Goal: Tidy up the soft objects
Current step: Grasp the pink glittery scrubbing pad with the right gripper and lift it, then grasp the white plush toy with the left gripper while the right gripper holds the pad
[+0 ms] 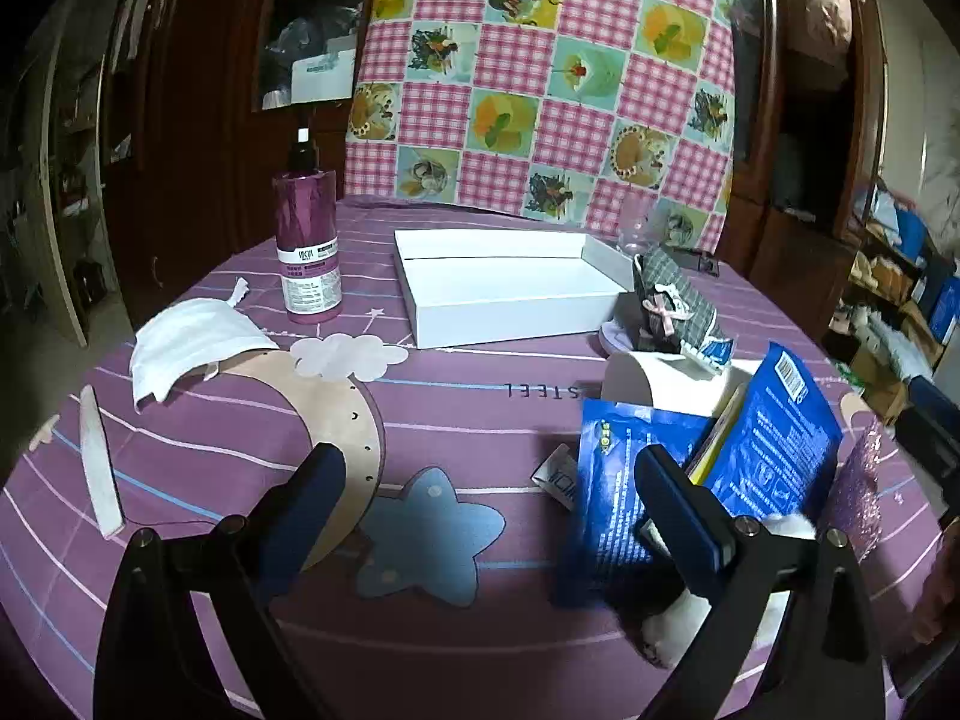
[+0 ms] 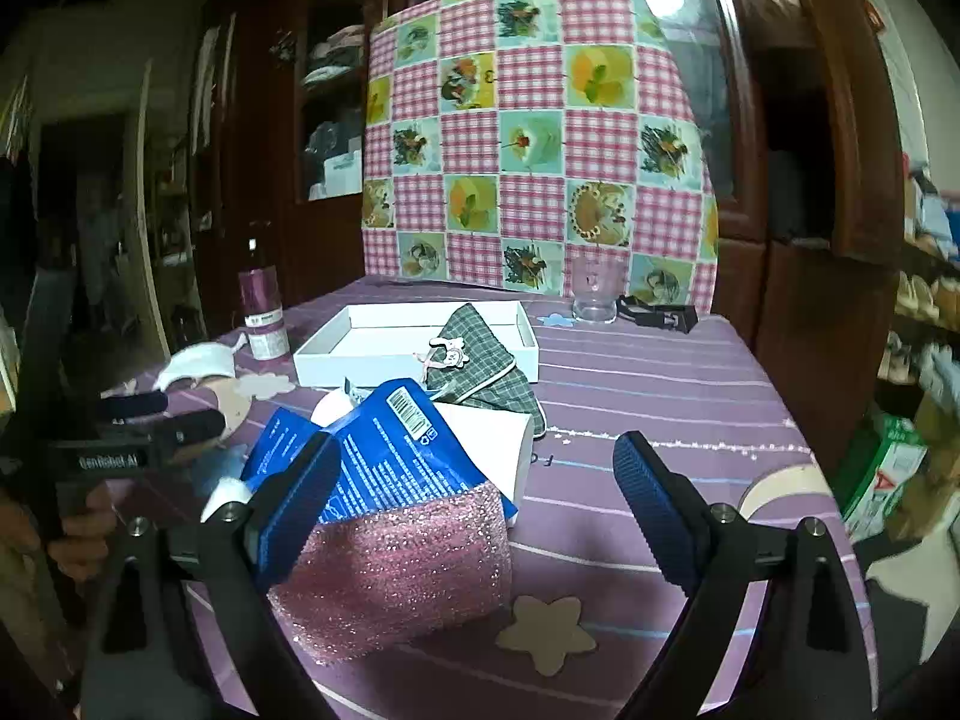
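Status: I judge the task barely begun. The white box (image 1: 504, 291) at the far middle of the bench (image 2: 660, 396) appears empty inside; only the green plaid pouch (image 2: 480, 354) drapes over its near right rim, partly in and partly out. Everything else soft lies outside the box.

Left to sort, as far as I can see:
- The pink glitter sponge (image 2: 402, 570), near edge of the bench, lies just beside my right tool (image 2: 474, 510), its upper part under the blue packets.
- The blue packets (image 2: 384, 456) rest on the sponge and lean on a white card holder (image 2: 492, 450) behind them.
- The white face mask (image 1: 192, 342) lies well apart on the left, near the purple bottle (image 1: 307, 246).
- Something white and fluffy (image 1: 666, 630) sits close under my left tool (image 1: 486, 492); I cannot tell what it is.

Tool state: both tools are spread wide with nothing between the jaws. The left finger (image 2: 294, 510) of the right tool overlaps the sponge's upper left corner in view; I cannot tell whether it touches.

The sponge is thick, rectangular, coarse and sparkly, and sits slightly tilted; I expect it to compress readily when gripped
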A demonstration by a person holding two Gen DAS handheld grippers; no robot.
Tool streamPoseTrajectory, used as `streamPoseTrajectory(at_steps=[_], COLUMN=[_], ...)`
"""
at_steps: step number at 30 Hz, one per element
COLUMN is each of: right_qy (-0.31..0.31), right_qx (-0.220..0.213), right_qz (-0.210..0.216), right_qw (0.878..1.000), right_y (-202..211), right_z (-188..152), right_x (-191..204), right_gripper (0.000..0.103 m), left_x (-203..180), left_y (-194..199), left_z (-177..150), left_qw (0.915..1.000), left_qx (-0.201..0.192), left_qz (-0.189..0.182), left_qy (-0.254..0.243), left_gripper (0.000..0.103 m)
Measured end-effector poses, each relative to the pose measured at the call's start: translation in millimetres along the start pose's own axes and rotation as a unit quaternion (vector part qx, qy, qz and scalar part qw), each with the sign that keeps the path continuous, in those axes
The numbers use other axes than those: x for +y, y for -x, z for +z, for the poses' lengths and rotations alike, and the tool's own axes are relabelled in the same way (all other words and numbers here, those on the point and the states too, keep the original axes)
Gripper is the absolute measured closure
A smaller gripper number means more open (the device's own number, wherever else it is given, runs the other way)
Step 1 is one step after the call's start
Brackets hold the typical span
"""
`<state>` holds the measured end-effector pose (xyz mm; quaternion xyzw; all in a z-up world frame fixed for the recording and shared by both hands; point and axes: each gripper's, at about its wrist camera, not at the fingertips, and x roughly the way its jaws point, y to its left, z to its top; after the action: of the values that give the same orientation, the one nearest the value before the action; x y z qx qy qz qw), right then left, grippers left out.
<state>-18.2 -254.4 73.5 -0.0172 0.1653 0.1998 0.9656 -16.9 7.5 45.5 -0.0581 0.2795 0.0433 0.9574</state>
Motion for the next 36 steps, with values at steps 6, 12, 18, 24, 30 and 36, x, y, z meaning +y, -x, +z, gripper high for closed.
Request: streamPoseTrajectory(at_steps=[6, 12, 18, 24, 30, 36], right_qy=[0.005, 0.014, 0.0, -0.014, 0.01, 0.064], right_qx=[0.003, 0.012, 0.025, 0.04, 0.082, 0.104], right_qz=[0.007, 0.006, 0.006, 0.024, 0.102, 0.12], right_qw=[1.0, 1.0, 1.0, 0.999, 0.991, 0.985], right_y=[1.3, -1.2, -6.0, -11.4, -14.3, -17.4], right_z=[-2.3, -4.1, -4.9, -4.3, -9.9, -17.3], right_x=[4.5, 7.5, 3.0, -1.2, 10.1, 31.9], right_gripper=[0.011, 0.011, 0.011, 0.011, 0.011, 0.011], left_x=[-7.4, -7.9, -8.1, -1.7, 15.7, 12.9], left_y=[2.2, 3.0, -0.4, 2.5, 3.7, 4.5], left_z=[0.1, 0.9, 2.3, 2.8, 4.1, 3.9], left_qw=[0.9997, 0.9998, 0.9987, 0.9979, 0.9965, 0.9971], left_qx=[-0.001, 0.013, 0.051, 0.059, 0.066, 0.067], left_qz=[0.005, -0.005, 0.007, 0.028, 0.033, 0.018], left_qy=[-0.024, -0.014, -0.005, 0.001, 0.039, 0.03], left_gripper=[0.003, 0.002, 0.002, 0.002, 0.002, 0.002])
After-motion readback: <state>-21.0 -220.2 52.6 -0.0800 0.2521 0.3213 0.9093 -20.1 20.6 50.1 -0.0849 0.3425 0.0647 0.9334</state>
